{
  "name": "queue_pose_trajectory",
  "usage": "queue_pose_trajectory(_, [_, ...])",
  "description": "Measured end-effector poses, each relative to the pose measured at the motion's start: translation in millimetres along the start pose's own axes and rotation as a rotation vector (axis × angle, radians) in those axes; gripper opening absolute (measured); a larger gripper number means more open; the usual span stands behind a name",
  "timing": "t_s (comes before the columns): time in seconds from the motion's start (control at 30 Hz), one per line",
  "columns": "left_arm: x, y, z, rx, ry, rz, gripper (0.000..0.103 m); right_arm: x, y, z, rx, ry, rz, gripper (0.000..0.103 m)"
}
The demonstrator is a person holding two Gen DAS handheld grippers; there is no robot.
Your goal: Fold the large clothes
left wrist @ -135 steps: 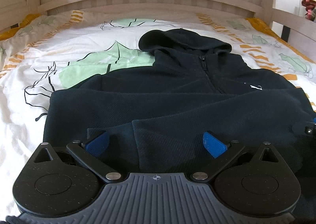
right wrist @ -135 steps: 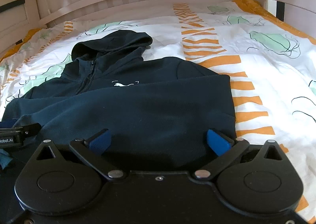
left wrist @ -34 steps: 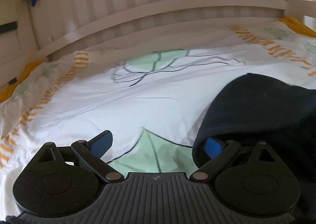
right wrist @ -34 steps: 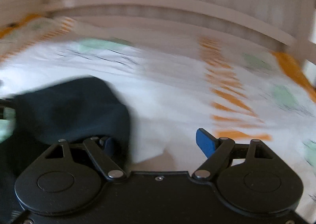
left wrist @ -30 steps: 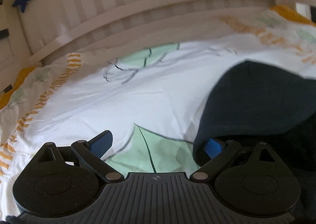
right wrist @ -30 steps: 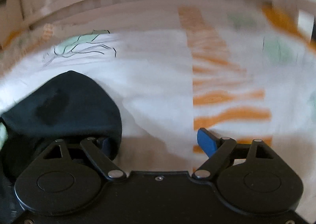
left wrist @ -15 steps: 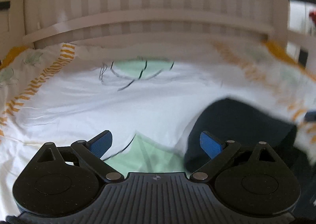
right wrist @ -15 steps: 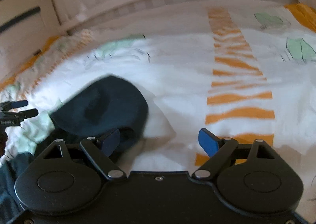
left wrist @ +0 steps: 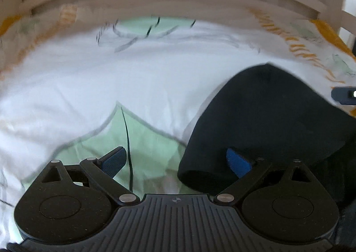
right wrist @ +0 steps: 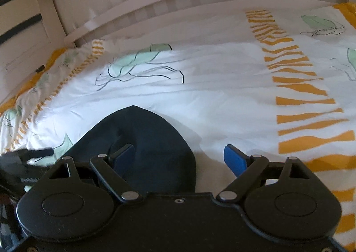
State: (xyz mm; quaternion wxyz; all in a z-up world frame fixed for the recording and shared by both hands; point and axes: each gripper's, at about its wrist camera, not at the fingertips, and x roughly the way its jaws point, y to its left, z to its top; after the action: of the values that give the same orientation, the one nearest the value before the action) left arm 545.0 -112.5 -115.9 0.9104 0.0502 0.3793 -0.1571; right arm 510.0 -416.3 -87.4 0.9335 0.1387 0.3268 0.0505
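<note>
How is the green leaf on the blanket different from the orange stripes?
The green leaf is pale and rounded, outlined with thin dark scribbly lines; the orange stripes are bold, solid and have no outline. The leaf is a single shape, while the stripes stack in a long column. The leaf sits nearer the navy hood; the stripes lie further right. Both are printed on the white duvet.

The hoodie (left wrist: 267, 118) runs off the left-wrist view's right edge, its body hidden; motion blur smears the bedsheet (left wrist: 133, 87) print there; whether it touches either claw's pads is unclear.
</note>
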Motion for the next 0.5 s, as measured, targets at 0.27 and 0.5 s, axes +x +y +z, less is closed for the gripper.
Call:
queue_pose_trajectory(0.27, [3.1,9.2,-11.0,-0.054,-0.031,-0.029,0.103,29.0,-17.0,-5.9,0.1,0.059,0.034,0.087])
queue_pose_trajectory(0.5, [-9.3,6.5,-6.7,-0.042,-0.049,-0.006,0.101,25.1,-12.0,-1.0,0.102,0.045,0.035,0.012])
